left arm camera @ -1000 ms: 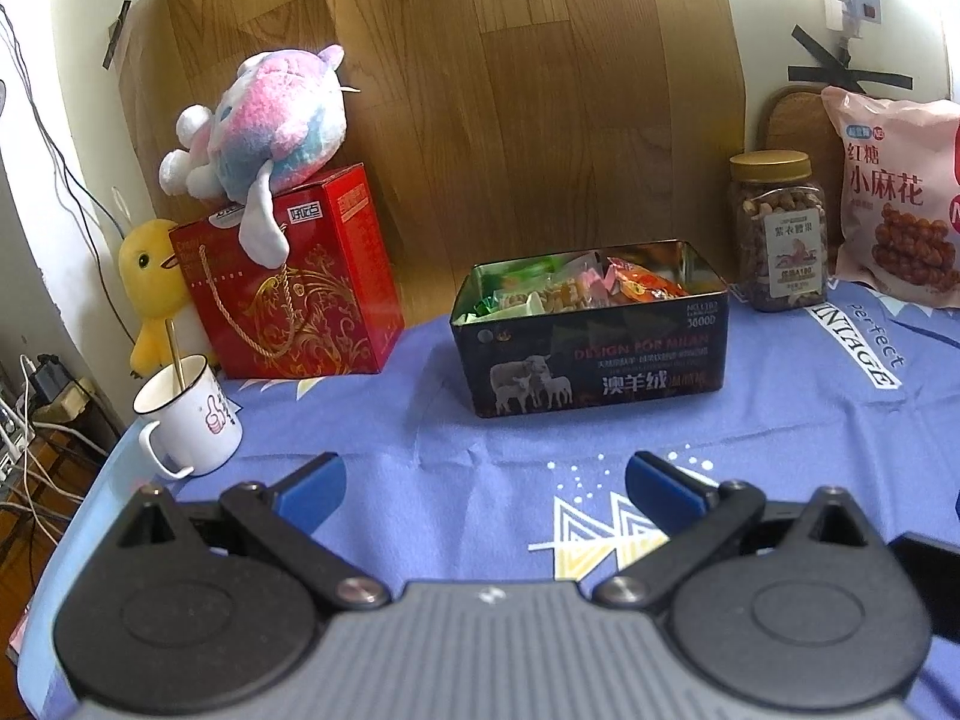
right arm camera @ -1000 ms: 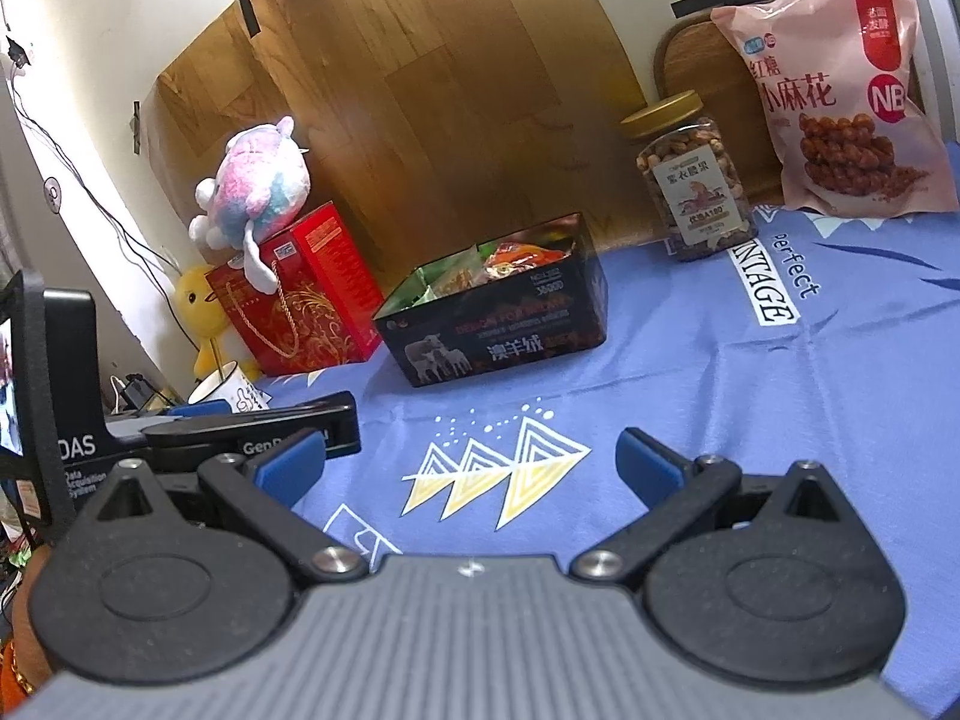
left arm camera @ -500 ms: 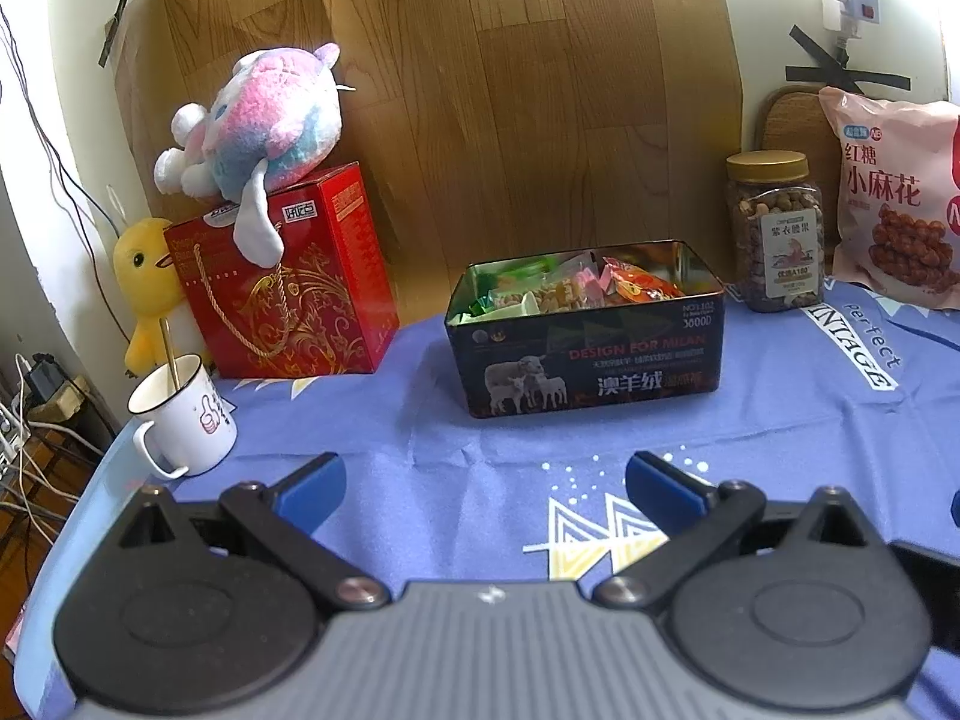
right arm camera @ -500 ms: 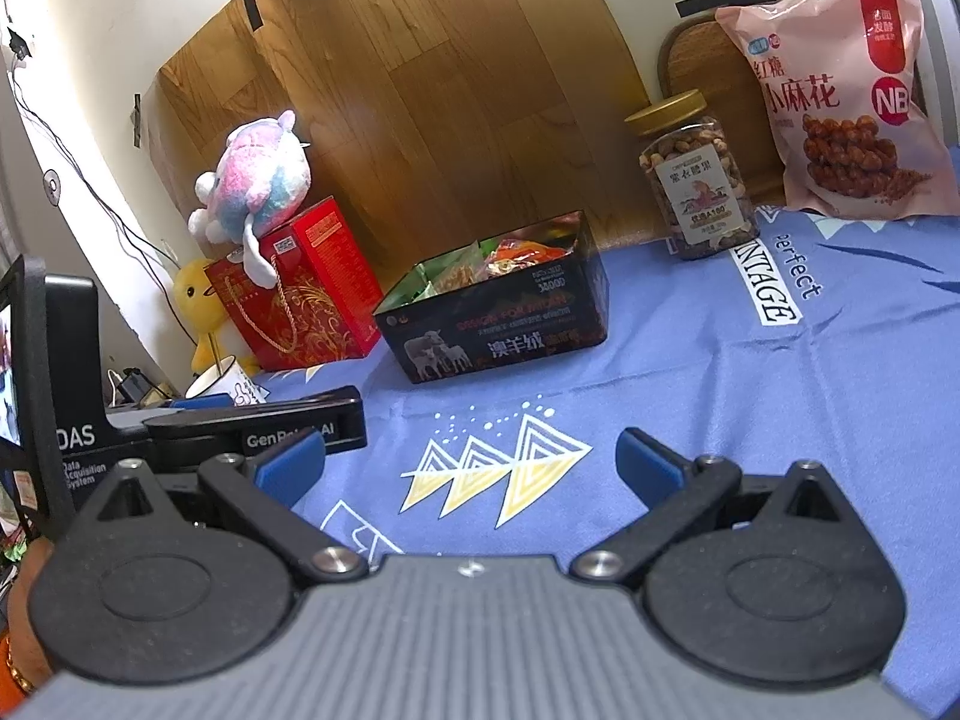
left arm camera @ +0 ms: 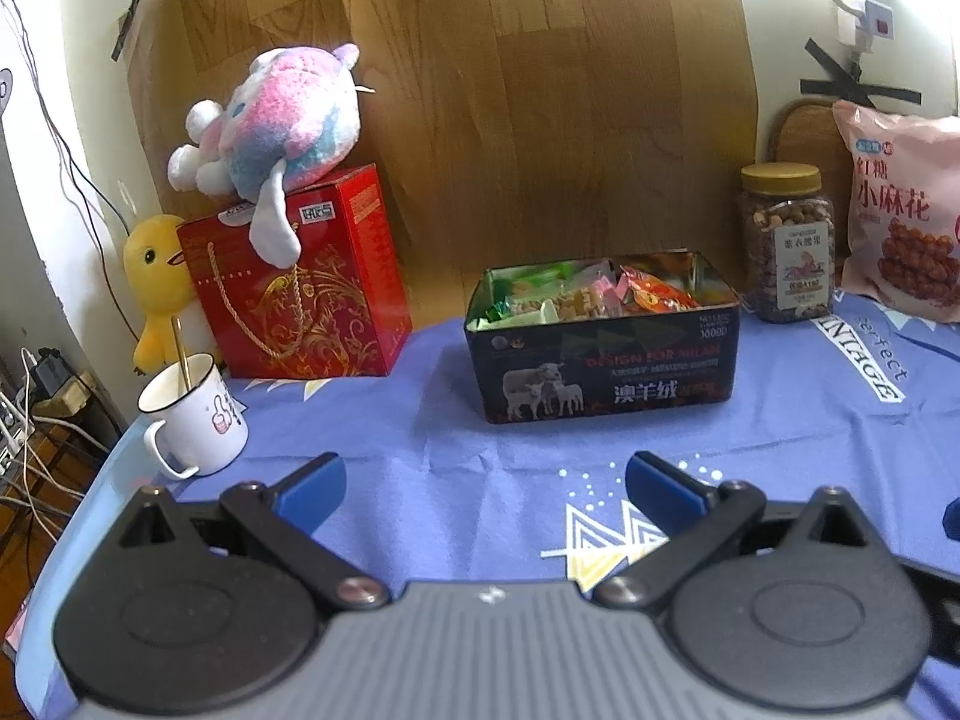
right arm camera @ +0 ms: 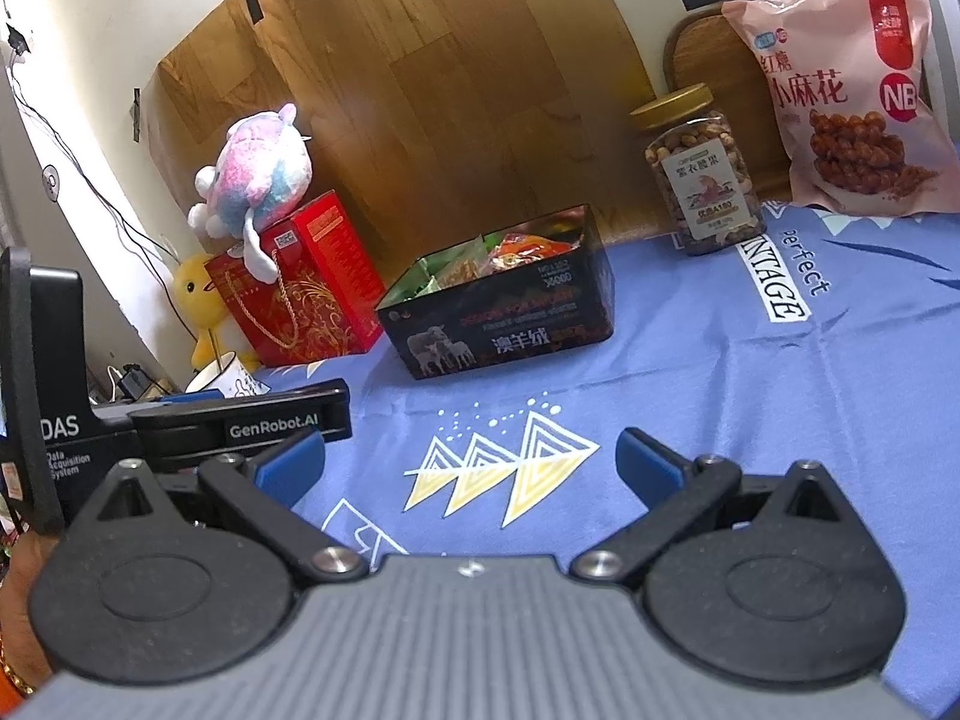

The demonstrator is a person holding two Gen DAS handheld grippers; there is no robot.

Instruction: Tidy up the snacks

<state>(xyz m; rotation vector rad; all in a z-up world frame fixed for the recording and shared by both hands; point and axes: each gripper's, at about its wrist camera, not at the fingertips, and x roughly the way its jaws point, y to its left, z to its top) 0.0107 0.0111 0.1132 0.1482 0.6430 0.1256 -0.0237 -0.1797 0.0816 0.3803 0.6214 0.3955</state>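
A black tin box (left arm camera: 606,372) with sheep printed on its side stands open on the blue tablecloth, full of wrapped snacks (left arm camera: 576,300). It also shows in the right wrist view (right arm camera: 504,330). A jar of nuts (left arm camera: 786,243) with a gold lid and a pink bag of twisted dough snacks (left arm camera: 906,216) stand at the back right; both show in the right wrist view, the jar (right arm camera: 702,180) and the bag (right arm camera: 840,96). My left gripper (left arm camera: 483,486) is open and empty, in front of the tin. My right gripper (right arm camera: 471,462) is open and empty, nearer the front.
A red gift box (left arm camera: 300,294) with a pink plush toy (left arm camera: 276,132) on top stands at the back left, a yellow duck toy (left arm camera: 153,276) beside it. A white mug (left arm camera: 195,414) with a stick sits near the table's left edge. The left gripper's body (right arm camera: 180,420) lies left of my right gripper.
Both views have shifted only slightly; the tin and the other things stay in place. Both grippers stay open and empty.
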